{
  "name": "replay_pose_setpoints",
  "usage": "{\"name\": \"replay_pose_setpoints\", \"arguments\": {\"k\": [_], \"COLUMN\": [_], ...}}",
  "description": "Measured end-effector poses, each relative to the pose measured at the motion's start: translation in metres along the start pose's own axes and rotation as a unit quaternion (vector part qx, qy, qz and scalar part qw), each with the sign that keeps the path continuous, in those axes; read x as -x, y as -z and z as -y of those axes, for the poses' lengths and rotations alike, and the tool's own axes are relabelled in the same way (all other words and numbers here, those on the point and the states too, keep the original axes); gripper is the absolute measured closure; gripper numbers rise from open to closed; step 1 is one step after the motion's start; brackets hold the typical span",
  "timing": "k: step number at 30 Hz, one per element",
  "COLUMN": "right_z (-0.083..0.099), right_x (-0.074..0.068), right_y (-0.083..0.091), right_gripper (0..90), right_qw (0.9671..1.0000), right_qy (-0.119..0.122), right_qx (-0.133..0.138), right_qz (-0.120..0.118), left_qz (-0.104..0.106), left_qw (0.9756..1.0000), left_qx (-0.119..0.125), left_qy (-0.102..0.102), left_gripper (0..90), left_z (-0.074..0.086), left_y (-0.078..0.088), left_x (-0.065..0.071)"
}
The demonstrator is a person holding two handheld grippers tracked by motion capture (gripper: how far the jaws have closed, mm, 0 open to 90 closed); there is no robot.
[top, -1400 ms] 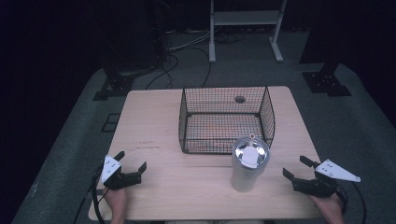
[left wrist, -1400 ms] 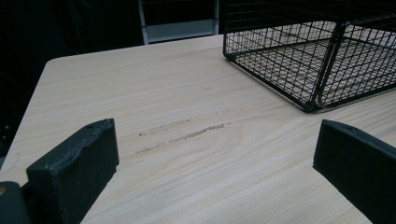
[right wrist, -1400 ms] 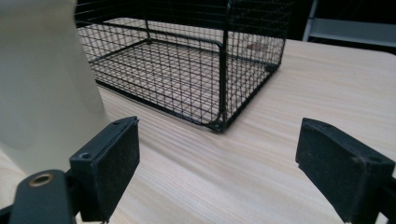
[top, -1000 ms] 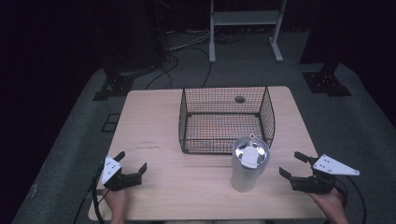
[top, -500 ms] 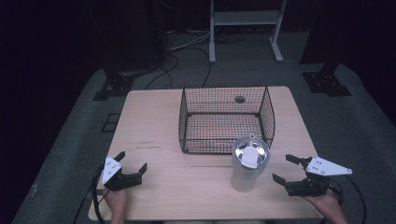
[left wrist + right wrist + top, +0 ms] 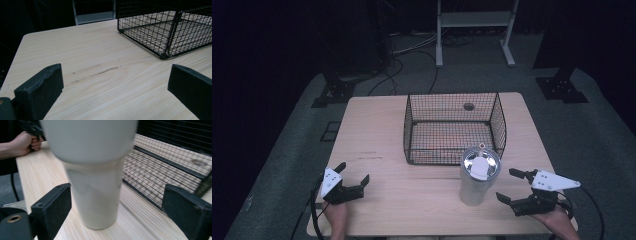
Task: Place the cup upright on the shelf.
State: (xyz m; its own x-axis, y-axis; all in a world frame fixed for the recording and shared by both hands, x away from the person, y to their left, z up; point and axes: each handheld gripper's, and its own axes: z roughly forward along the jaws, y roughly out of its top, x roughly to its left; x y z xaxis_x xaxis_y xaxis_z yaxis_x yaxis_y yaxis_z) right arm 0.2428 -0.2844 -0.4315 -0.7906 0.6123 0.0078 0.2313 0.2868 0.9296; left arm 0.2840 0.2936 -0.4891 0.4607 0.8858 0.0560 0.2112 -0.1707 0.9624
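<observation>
A white tumbler with a clear lid stands upright on the wooden table, just in front of a black wire basket. My right gripper is open to the right of the tumbler and points at it. In the right gripper view the tumbler looms close between and beyond the wide-spread jaws. My left gripper rests open near the front left table edge, nothing between its jaws. The left gripper view looks across bare wood toward the basket.
The basket looks empty and takes up the middle back of the table. A small dark hole marks the tabletop behind it. A metal stand and cables lie on the floor beyond. A hand holds the other gripper far off.
My right gripper has moved left toward the tumbler, still open. The left gripper and the tumbler have stayed put.
</observation>
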Motion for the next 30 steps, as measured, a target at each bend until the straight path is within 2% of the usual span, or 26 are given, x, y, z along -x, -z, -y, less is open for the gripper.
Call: {"name": "replay_pose_setpoints", "arguments": {"k": [3, 14, 30], "right_z": [-0.001, -0.003, -0.002], "right_x": [-0.004, -0.010, -0.010], "right_y": [-0.003, -0.019, -0.044], "right_gripper": [8.3, 7.9, 7.7], "right_qw": [1.0000, 0.9993, 0.9988], "right_qy": [0.005, -0.003, -0.018], "right_qx": [-0.001, 0.000, 0.003], "right_qz": [-0.006, -0.036, -0.046], "left_qz": [0.001, 0.003, 0.004], "left_qw": [1.0000, 1.0000, 1.0000], "left_qx": [0.004, 0.007, 0.008], "left_qy": [-0.001, -0.002, -0.002], "left_gripper": [0.0, 0.0, 0.0], "left_z": [0.000, 0.000, 0.000], "left_y": [0.001, 0.001, 0.002], "left_x": [0.000, 0.000, 0.000]}}
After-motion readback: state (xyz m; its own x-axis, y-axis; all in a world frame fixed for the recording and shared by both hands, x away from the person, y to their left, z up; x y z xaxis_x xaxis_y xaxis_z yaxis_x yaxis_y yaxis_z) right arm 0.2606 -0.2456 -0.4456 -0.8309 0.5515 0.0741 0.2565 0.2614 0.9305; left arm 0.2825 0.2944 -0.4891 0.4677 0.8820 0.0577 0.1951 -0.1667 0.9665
